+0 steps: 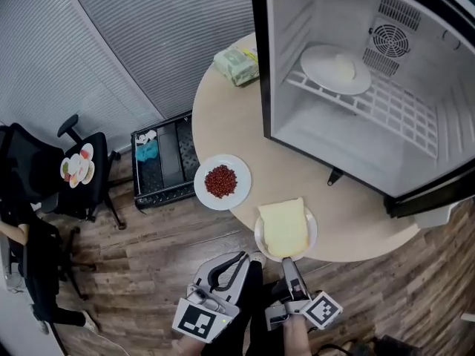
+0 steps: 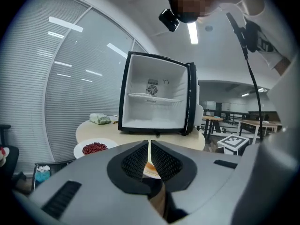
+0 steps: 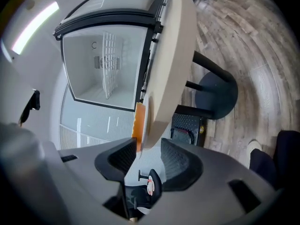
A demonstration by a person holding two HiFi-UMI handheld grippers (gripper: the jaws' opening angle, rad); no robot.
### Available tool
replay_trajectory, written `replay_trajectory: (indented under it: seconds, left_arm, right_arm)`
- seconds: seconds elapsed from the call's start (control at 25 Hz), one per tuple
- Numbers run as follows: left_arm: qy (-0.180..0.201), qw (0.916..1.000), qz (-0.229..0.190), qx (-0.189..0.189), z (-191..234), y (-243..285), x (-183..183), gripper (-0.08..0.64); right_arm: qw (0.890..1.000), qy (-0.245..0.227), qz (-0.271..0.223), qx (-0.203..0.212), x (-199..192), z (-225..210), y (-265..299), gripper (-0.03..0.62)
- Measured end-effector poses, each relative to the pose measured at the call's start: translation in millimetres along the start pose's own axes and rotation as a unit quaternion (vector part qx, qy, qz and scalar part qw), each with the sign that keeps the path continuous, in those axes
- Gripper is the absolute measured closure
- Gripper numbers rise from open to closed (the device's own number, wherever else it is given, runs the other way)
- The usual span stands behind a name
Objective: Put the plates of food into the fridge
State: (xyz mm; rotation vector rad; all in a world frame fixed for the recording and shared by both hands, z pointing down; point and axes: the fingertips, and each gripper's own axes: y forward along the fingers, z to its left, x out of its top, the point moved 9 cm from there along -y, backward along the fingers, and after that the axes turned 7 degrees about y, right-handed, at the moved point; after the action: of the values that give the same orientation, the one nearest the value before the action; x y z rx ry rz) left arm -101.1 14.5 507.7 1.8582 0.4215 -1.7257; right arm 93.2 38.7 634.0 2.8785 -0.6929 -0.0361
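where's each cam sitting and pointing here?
Head view: on the person's head, steeply down on table, open fridge; left gripper, right gripper at bottom.
Left gripper view: on left gripper, level toward the fridge; its shut jaws in foreground.
Right gripper view: on right gripper, rolled sideways at table edge; open jaws straddle plate rim.
All three share the fridge.

left gripper point(image 2: 149, 146) / right gripper point(image 3: 143, 146) | housing: grey, moulded | pads point(image 2: 133, 161): black, ribbed | marker cubes point(image 1: 199, 321): black-and-white squares
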Motion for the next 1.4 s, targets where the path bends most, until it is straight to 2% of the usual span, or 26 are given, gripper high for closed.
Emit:
replay_trajectory:
  seconds: [0.32, 0.44, 0.52, 0.56, 0.8, 0.96, 1.16, 1.4]
  left_arm:
    - [-0.001, 0.9999, 0.005, -0.012, -2, 12, -9, 0.555]
    - [-0.008, 0.9999, 0.009, -0.012, -3, 13, -10, 0.555]
    - [-0.011, 0.9998, 0.013, -0.011, -2, 13, -12, 0.555]
    - [-0.012, 0.9998, 0.013, -0.01, -2, 13, -13, 0.555]
    - [-0.015, 0.9998, 0.012, -0.008, -3, 12, -14, 0.555]
    - [-0.018, 0.9998, 0.011, -0.005, -1, 13, -13, 0.555]
    - [-0.011, 0.9998, 0.01, -0.01, -1, 18, -9, 0.555]
    - [-0.008, 0.9997, 0.0, -0.022, -2, 29, 3, 0.555]
  right_arm:
    - [0.999, 0.042, -0.009, 0.03, -5, -5, 6, 0.434]
    - [0.998, 0.031, -0.013, 0.043, -5, -2, 8, 0.49]
    - [0.998, 0.035, -0.021, 0.05, -5, -1, 10, 0.566]
    - [0.997, 0.044, -0.025, 0.054, -5, -1, 11, 0.571]
    - [0.994, 0.073, -0.038, 0.074, -7, -4, 9, 0.577]
    - [0.99, 0.086, -0.043, 0.102, -7, -1, 11, 0.577]
    - [0.99, 0.066, -0.043, 0.119, 0, 10, 11, 0.577]
    - [0.99, 0.062, -0.05, 0.117, 12, 31, 9, 0.577]
